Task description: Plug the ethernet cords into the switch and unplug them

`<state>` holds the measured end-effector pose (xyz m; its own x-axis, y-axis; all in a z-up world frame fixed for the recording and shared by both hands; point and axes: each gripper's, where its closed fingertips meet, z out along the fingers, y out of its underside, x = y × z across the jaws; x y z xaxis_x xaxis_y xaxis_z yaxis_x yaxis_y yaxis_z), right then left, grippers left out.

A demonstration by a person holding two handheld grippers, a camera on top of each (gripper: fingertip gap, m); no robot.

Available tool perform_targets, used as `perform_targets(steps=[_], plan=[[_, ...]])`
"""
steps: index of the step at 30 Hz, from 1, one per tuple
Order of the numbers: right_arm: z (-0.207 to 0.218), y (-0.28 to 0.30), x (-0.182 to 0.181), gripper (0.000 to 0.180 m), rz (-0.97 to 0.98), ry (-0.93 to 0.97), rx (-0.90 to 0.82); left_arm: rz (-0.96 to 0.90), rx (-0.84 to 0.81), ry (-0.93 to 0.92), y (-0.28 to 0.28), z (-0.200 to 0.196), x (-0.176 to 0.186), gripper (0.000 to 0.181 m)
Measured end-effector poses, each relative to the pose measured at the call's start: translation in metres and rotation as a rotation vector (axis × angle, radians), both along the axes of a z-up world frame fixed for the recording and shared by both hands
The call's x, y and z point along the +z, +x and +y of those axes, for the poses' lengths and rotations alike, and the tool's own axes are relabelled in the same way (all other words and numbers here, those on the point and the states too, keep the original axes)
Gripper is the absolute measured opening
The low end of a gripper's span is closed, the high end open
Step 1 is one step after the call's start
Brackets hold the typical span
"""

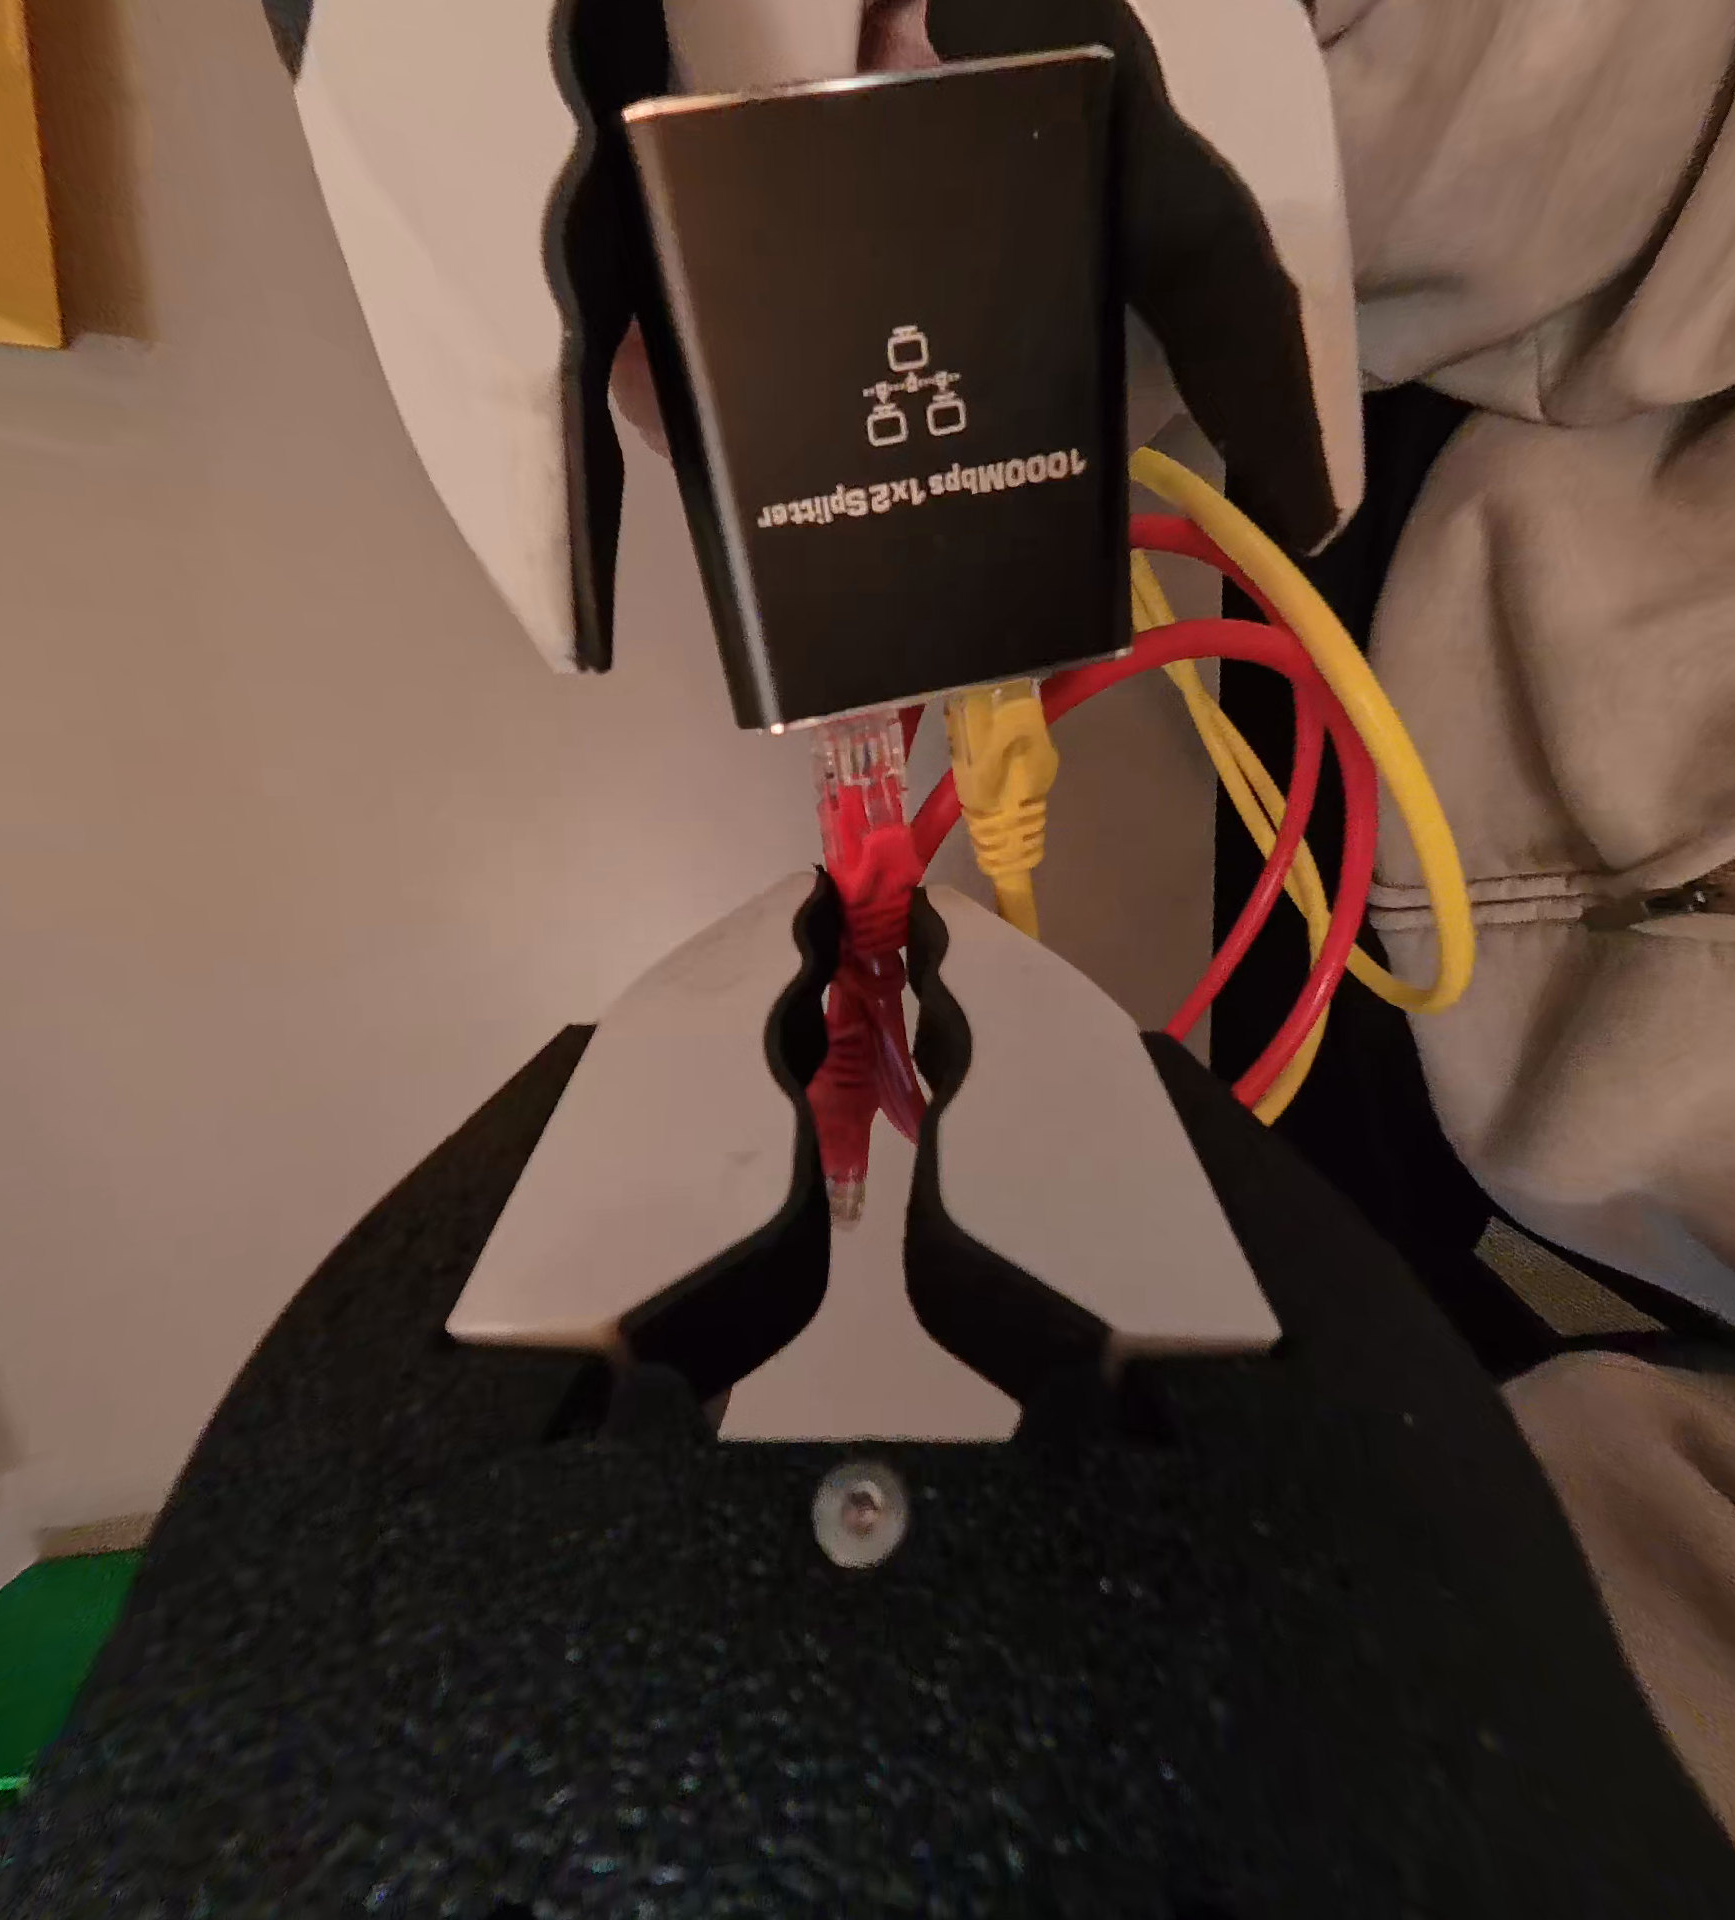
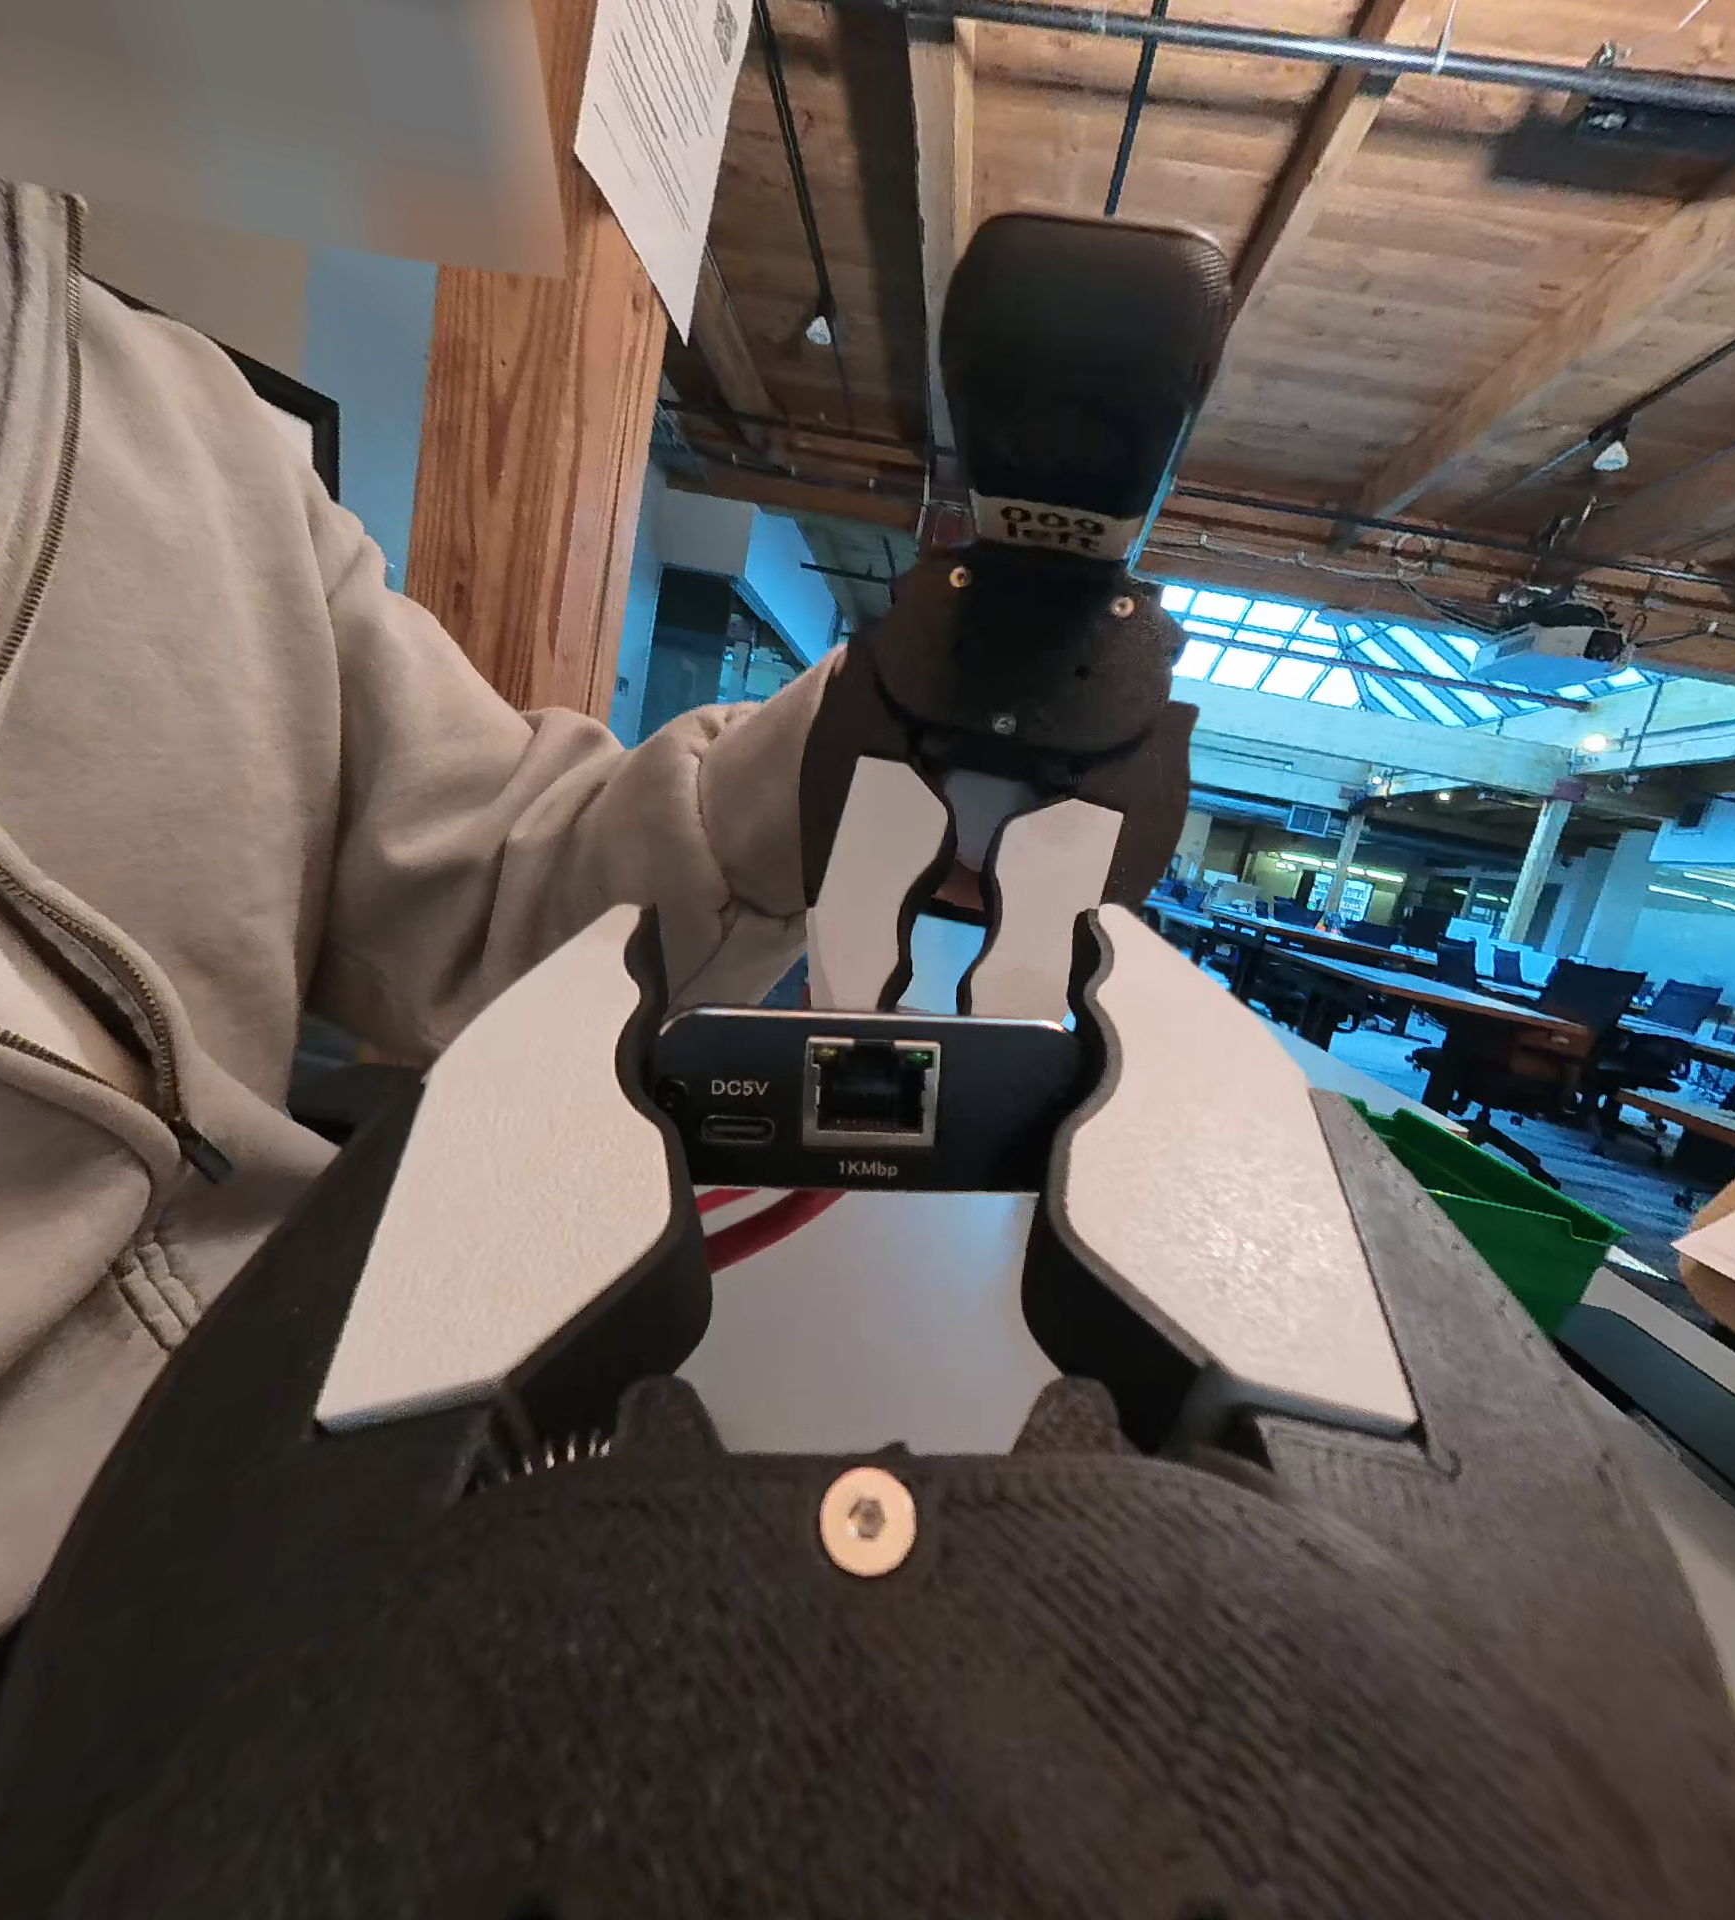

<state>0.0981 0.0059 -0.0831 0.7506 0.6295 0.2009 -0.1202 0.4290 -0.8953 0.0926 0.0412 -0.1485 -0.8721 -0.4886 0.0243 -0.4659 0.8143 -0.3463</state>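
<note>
The black switch (image 1: 894, 395) is held in the air, clamped by its sides in my right gripper (image 1: 946, 582), which comes in from the top. A yellow cord's plug (image 1: 998, 769) sits in its right port. The red cord's clear plug (image 1: 858, 758) is at the left port with most of its length showing. My left gripper (image 1: 871, 904) is shut on the red cord's boot (image 1: 873, 883) just below that plug. A second red plug end (image 1: 842, 1143) lies between its fingers. The right wrist view shows my right gripper (image 2: 868, 997) shut on the switch (image 2: 863, 1107), with the left gripper (image 2: 930, 997) behind it.
Loops of red cord (image 1: 1299, 831) and yellow cord (image 1: 1414, 831) hang to the right, close to a person's beige hoodie (image 1: 1590, 644). A green bin (image 2: 1497, 1226) stands on the right. A wooden post (image 2: 530, 468) is behind, with tables and chairs (image 2: 1517, 1018) far off. My right fingertips sit around 7 centimetres from my left ones.
</note>
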Motion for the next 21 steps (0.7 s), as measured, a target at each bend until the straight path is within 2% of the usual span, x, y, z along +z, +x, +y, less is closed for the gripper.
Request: perform_targets(steps=[9,21], plan=[[0.002,-0.005,-0.009,0.076,-0.105,-0.074,-0.027,0.055,-0.033,0.075,-0.004,0.001,-0.007,0.012],[-0.001,0.004,-0.011,0.076,-0.037,-0.085,-0.001,0.085,-0.004,0.111,0.000,-0.002,-0.001,0.011]])
